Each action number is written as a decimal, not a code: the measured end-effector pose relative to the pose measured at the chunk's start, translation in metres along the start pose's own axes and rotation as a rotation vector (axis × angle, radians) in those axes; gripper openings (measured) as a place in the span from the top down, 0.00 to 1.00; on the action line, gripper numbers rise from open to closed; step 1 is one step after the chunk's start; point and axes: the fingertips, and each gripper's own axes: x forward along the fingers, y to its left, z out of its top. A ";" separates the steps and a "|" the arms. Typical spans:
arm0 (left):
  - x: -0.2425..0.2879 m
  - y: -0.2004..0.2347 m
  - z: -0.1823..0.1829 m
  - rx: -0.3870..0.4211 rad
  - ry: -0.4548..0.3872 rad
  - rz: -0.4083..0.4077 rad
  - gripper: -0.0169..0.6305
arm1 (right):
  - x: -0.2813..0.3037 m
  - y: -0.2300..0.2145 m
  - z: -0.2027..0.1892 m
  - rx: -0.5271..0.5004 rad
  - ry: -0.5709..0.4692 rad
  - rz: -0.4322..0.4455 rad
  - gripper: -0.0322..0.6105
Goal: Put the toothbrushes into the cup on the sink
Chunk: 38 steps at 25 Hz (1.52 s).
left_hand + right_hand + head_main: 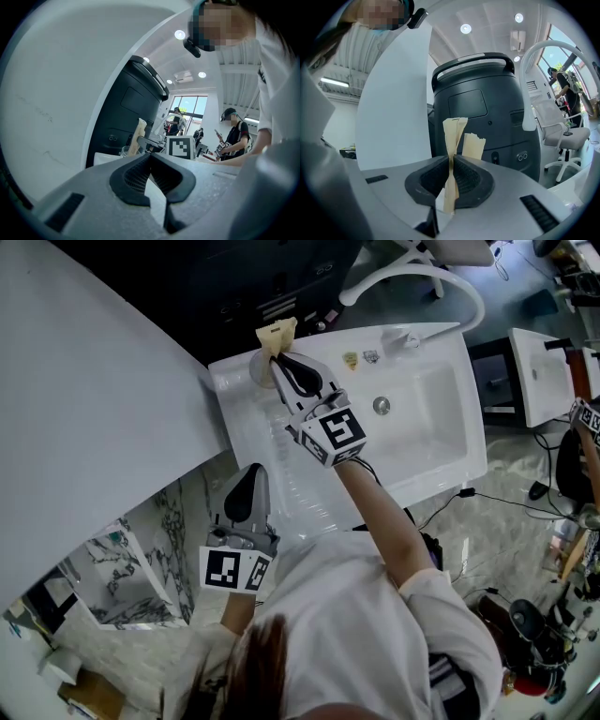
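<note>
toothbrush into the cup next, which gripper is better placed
Right: the right gripper clamps a wrapped toothbrush right by the cup; the left gripper is shut, empty, farther from it.

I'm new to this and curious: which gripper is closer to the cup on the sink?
Right. The right gripper is directly at the cup, fingers shut on a wrapped toothbrush; the left gripper hangs off the near corner of the sink.

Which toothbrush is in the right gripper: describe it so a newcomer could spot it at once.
Start at the white sink and go to its far left corner, where the right gripper reaches. The toothbrush is the cream paper-wrapped stick pinched upright between its jaws. A second wrapped one stands just behind, but nothing grips that one.
</note>
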 end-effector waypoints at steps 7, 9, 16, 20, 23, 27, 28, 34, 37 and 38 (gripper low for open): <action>-0.001 0.001 -0.001 -0.001 0.001 0.000 0.95 | 0.001 0.004 -0.017 -0.019 0.052 0.007 0.90; 0.000 0.000 -0.001 0.000 0.001 -0.001 0.95 | 0.001 0.005 -0.021 -0.028 0.071 0.015 0.90; 0.000 -0.001 0.000 0.002 -0.002 -0.003 0.95 | 0.002 0.008 -0.028 -0.041 0.091 0.032 0.90; 0.001 -0.003 0.000 0.002 -0.003 -0.005 0.95 | 0.002 0.008 -0.028 -0.041 0.096 0.031 0.90; 0.002 -0.005 0.001 0.003 -0.003 -0.007 0.95 | 0.001 0.008 -0.029 -0.045 0.101 0.031 0.90; 0.002 -0.006 0.001 0.005 -0.001 -0.008 0.95 | 0.001 0.007 -0.028 -0.057 0.104 0.024 0.90; 0.002 -0.006 0.001 0.005 0.000 -0.008 0.95 | 0.001 0.007 -0.028 -0.059 0.104 0.023 0.90; 0.002 -0.007 0.001 0.007 0.003 -0.008 0.95 | -0.003 0.008 -0.028 -0.051 0.090 0.032 0.90; 0.002 -0.007 0.000 0.008 0.005 -0.007 0.95 | -0.004 0.009 -0.028 -0.046 0.087 0.041 0.84; 0.002 -0.007 0.000 0.009 0.005 -0.007 0.95 | -0.003 0.010 -0.028 -0.043 0.085 0.046 0.76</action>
